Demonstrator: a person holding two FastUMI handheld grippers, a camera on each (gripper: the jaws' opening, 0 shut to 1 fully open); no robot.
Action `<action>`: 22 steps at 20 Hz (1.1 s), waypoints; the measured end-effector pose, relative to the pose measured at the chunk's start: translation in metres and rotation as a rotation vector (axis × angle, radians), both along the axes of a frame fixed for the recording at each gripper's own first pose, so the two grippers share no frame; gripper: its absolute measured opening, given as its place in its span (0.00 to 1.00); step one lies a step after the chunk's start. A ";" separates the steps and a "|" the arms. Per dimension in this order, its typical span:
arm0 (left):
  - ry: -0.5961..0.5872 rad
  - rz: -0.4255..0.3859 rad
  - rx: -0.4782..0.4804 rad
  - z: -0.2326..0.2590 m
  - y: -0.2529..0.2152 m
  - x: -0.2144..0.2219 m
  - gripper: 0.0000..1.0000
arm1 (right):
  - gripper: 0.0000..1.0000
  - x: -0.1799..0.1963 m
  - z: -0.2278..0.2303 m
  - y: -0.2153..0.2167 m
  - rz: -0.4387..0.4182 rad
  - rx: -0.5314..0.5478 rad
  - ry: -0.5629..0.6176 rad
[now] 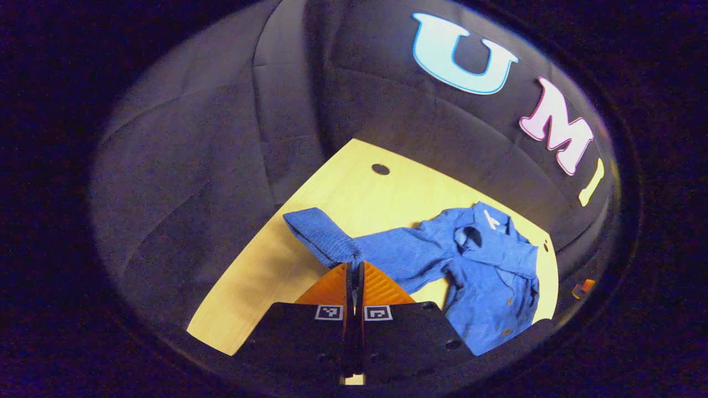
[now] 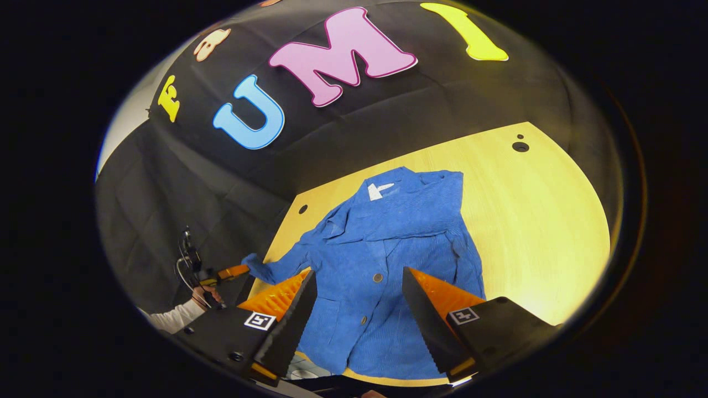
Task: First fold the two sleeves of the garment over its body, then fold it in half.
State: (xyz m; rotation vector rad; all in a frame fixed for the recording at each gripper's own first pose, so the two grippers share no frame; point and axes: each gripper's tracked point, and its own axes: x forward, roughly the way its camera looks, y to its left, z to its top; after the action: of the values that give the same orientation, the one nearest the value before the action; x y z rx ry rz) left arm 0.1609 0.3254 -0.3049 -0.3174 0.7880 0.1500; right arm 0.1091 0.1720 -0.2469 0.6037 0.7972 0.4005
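Blue jacket [image 2: 381,260] spread on wooden table [image 2: 542,221], collar toward booth wall. Left gripper [image 1: 354,264] clamped on sleeve [image 1: 332,237], pulled out sideways off jacket body. Right gripper [image 2: 357,276] jaws wide apart, poised above jacket's lower front, gripping nothing

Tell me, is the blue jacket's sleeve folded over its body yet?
Not yet. The blue corduroy jacket lies spread on the wooden table, and the left gripper holds one sleeve stretched out sideways, jaws pinched shut on it.

Pale wooden table [image 2: 547,221] (round holes [image 2: 520,146] near its far edge)
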 end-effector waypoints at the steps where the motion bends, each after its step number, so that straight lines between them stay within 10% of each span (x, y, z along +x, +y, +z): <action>1: -0.027 -0.030 -0.001 0.014 -0.023 0.014 0.00 | 0.98 0.002 0.000 -0.006 -0.003 0.005 0.000; 10: -0.180 -0.391 -0.032 0.084 -0.278 0.128 0.00 | 0.97 -0.014 -0.017 -0.085 -0.045 -0.001 0.026; 16: -0.085 -0.588 -0.067 0.027 -0.408 0.154 0.00 | 0.97 -0.034 -0.048 -0.120 -0.072 -0.020 0.095; 22: 0.096 -0.601 -0.121 -0.047 -0.446 0.163 0.00 | 0.97 -0.048 -0.076 -0.116 -0.055 -0.025 0.155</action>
State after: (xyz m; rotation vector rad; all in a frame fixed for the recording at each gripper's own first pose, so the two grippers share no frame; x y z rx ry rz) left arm 0.3235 -0.1202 -0.3523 -0.1765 0.9577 -0.4513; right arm 0.0614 0.0556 -0.3226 0.6372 0.9302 0.2949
